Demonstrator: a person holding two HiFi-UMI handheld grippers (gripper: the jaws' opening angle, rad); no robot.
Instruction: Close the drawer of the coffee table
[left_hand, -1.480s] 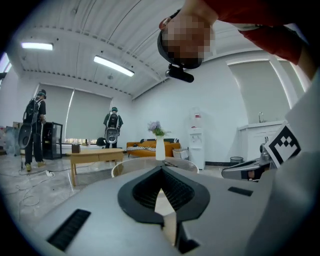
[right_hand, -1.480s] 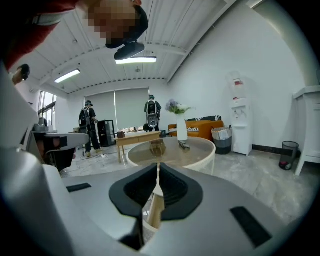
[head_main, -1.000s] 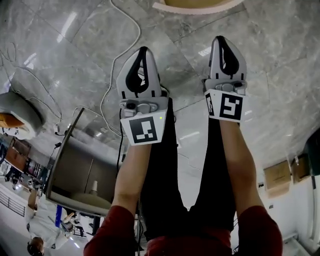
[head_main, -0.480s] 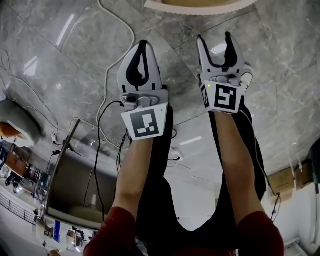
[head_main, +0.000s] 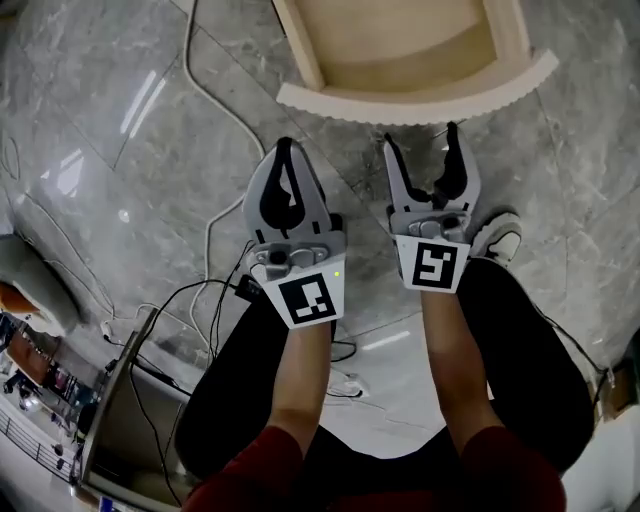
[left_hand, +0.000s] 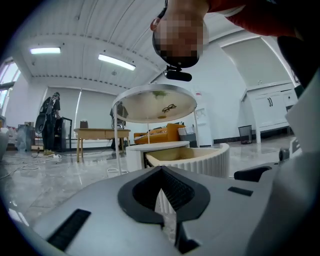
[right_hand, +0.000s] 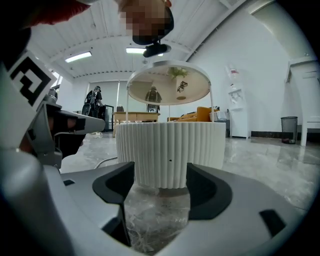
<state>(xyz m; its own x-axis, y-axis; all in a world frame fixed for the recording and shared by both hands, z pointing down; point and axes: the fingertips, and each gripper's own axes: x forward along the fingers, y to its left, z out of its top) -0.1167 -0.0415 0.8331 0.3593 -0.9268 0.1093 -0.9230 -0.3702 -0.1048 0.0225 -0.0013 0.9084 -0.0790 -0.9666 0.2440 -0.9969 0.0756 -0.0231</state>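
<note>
Where the drawer sits: the drawer (head_main: 420, 100) stands pulled out of the coffee table (left_hand: 155, 102). Its pale wooden inside is open to view and its curved, ribbed white front faces the person.
Coffee table: a round top on thin legs above a white body, seen past the jaws in both gripper views.
Left gripper: the left gripper (head_main: 285, 160) has its jaws pressed together with nothing between them. It points toward the left end of the drawer's front and stops short of it.
Right gripper: the right gripper (head_main: 422, 140) has its jaws spread wide, having just been opening, and it holds nothing. In its own view the ribbed front fills the gap beyond the jaws, and a strip of floor shows before it, so the two are near but apart.
Grippers together: side by side, close to each other, low and nearly level.
Floor: the floor (head_main: 120, 100) is glossy grey stone tile. A white cable (head_main: 215, 210) runs across it past the drawer's left side.
Person: bare forearms, red sleeves and dark trousers, with a white shoe (head_main: 497, 238) just right of the right gripper.
</note>
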